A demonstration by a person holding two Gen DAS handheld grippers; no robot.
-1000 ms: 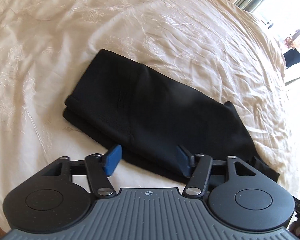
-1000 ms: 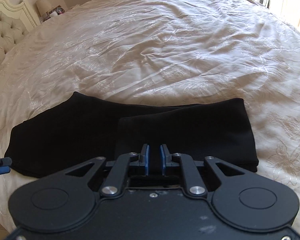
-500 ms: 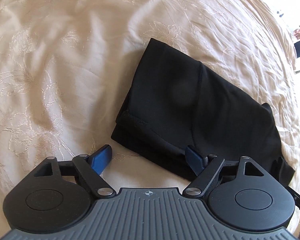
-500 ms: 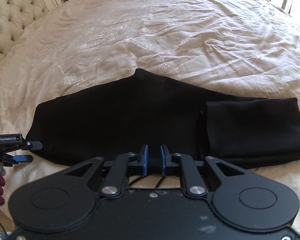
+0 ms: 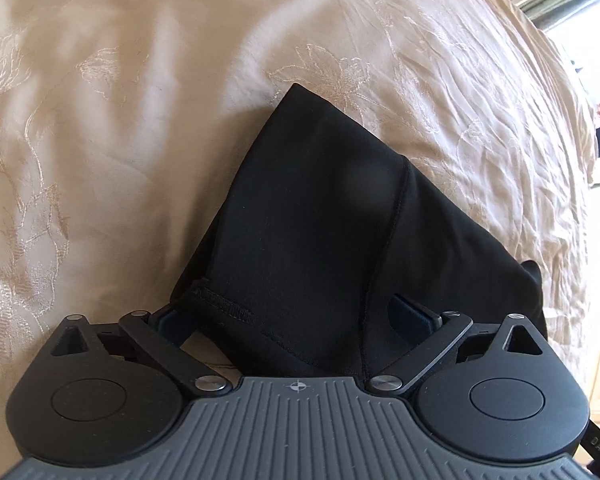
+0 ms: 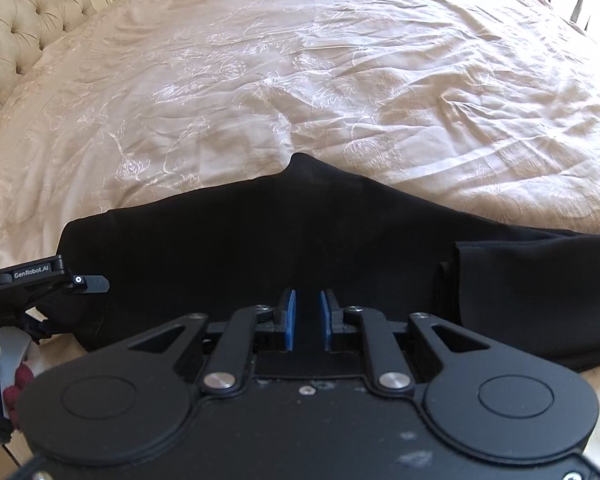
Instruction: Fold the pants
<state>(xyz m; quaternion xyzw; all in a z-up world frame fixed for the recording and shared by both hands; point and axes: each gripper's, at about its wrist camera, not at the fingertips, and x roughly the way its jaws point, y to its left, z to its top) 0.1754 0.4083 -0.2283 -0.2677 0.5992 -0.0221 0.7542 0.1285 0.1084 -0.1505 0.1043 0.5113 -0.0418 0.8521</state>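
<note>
Lengthwise, black pants (image 6: 300,240) span cream bedspread (image 6: 300,80) left-right.

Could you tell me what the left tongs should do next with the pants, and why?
Probably close. The left tongs have just been opening and now stand wide astride the stitched hem end of the black pants, pads not yet pressing, so a pinch would secure that end for folding.

Your work surface: a bed (image 6: 340,60) under a cream bedspread (image 5: 100,160) with embroidered floral pattern, wrinkled throughout. Black pants (image 6: 260,240) lie flat along its near edge, one end folded over itself.
</note>
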